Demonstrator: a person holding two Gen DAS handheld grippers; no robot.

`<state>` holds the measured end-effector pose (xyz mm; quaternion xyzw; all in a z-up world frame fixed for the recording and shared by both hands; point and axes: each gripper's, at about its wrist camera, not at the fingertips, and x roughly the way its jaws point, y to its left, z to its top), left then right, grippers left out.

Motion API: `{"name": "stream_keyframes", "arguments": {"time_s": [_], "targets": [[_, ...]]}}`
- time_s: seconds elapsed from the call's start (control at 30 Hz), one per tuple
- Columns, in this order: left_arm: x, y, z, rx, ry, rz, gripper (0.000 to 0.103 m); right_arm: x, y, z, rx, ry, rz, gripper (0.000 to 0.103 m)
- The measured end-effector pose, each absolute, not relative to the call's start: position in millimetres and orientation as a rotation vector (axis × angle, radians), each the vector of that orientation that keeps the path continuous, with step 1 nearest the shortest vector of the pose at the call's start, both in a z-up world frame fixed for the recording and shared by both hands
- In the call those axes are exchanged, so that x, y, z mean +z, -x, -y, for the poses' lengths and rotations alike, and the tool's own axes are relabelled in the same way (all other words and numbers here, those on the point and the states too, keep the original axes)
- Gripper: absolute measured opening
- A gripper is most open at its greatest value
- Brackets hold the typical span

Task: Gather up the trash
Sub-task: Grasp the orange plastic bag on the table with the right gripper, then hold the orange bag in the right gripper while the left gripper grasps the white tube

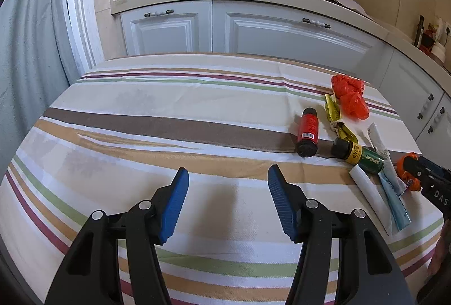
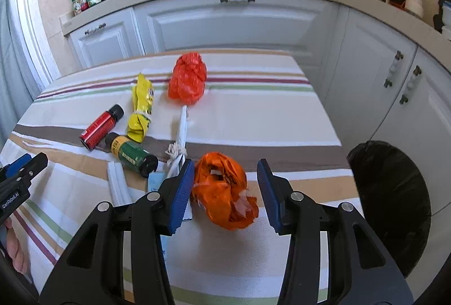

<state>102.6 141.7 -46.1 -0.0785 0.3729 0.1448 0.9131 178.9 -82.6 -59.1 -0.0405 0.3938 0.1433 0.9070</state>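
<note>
A crumpled orange wrapper lies on the worktop directly between the fingers of the right hand-held gripper. Its jaws stand part open around the wrapper; one pad seems to brush it, though no grip is clear. The wad is roundish, with no marked long axis. The left hand-held gripper is farther from the wrapper, part open and empty over bare striped cloth. Beyond the wrapper lie bottles and other wrappers. A black-lined bin stands beside the worktop, near the wrapper; kitchen cabinets lie behind.
</note>
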Motion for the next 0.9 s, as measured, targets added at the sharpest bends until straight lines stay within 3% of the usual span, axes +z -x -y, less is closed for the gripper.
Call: {"name": "stream_keyframes", "arguments": {"time_s": [0.23,0.9], "targets": [[-46.7,-104.9,-133.5,0.267,0.169,-0.774,0.06,-66.3,-181.7,79.8,0.314,0.096,-0.86,0.039],[-51.5,-125.7,-45.1,0.074,0.132,-0.852,0.061,-51.1,-159.2,143.5,0.195,0.069,-0.758,0.039]]}}
